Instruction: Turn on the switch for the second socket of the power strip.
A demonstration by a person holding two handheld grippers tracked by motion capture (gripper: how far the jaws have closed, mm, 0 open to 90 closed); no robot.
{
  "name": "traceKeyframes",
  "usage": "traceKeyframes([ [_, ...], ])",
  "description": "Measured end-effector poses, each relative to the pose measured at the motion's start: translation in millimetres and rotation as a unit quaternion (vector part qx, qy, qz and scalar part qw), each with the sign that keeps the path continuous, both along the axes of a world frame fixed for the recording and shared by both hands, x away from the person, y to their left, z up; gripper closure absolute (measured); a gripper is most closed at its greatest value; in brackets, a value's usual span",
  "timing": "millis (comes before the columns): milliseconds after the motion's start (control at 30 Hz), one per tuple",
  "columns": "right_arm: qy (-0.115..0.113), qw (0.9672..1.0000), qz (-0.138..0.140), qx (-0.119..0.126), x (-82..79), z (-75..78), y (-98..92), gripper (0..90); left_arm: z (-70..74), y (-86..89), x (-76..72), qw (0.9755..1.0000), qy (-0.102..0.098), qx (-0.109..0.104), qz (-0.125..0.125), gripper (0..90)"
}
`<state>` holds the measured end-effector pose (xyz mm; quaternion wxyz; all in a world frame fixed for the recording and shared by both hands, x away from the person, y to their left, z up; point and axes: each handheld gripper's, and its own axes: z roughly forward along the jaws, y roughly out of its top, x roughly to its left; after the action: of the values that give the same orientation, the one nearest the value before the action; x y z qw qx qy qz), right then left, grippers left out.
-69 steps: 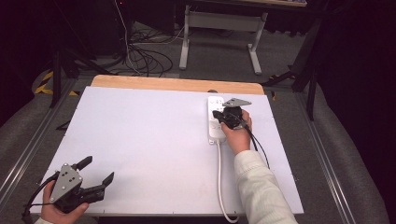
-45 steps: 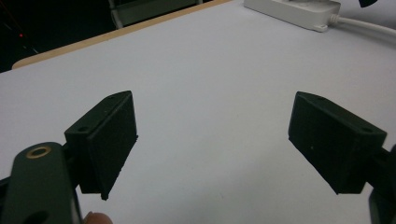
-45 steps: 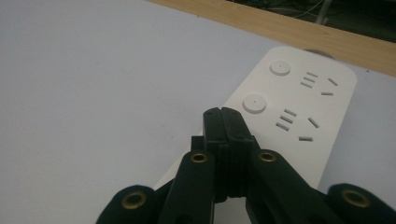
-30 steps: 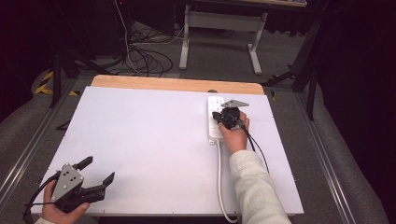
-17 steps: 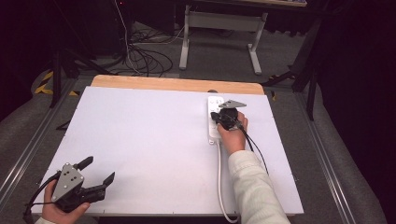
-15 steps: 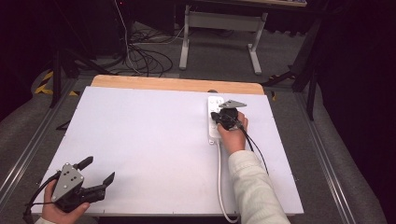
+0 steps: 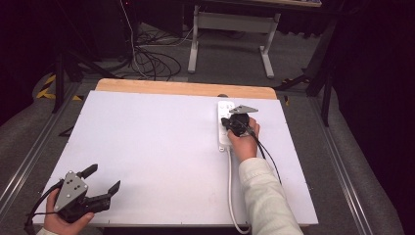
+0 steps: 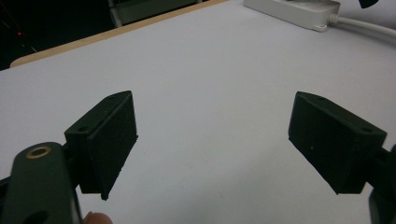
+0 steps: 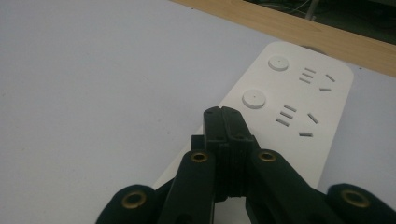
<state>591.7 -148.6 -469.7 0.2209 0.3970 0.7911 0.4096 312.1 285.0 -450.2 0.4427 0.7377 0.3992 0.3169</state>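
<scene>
1. Right gripper (image 9: 223,114): jaws pressed flat together, nothing between them, tips poised over the white power strip (image 9: 299,107) just short of the nearer round button (image 9: 254,98).
2. My read: this is the button-pressing step, closed jaws serving as a poking finger. Whether the tips touch the strip's face, I cannot tell.
3. Next move, I judge, calls for a small nudge toward 12 o'clock and a straight push down on that button; the second button (image 9: 278,63) sits just beyond, so aim matters.
4. From the high view, the right gripper (image 7: 234,123) hangs over the power strip (image 7: 224,132) at about 2 o'clock on the white table (image 7: 147,147), its cord (image 7: 230,196) running down to 6 o'clock off the near edge.
5. Left gripper (image 8: 212,140): jaws spread wide, holding nothing, bare tabletop between them.
6. It is parked at 7 o'clock in the high view (image 7: 90,193), well apart from the strip, close to the near edge.
7. Open room: the whole middle and 9 o'clock side lie free; the strip sits near the wooden far edge (image 7: 186,88).
</scene>
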Motion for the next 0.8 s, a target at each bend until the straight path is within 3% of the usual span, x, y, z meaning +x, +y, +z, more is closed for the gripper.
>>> traceKeyframes([
  [233,-0.004,0.9999,-0.003,-0.012,-1.3,-0.4,2.8,90.0,0.0,0.0,0.2,1.0000,0.001,0.000,-0.002,16.1],
  [800,0.001,0.9999,-0.015,-0.007,-1.8,-1.5,4.3,90.0,0.1,0.2,0.2,1.0000,0.001,0.000,-0.003,16.1],
])
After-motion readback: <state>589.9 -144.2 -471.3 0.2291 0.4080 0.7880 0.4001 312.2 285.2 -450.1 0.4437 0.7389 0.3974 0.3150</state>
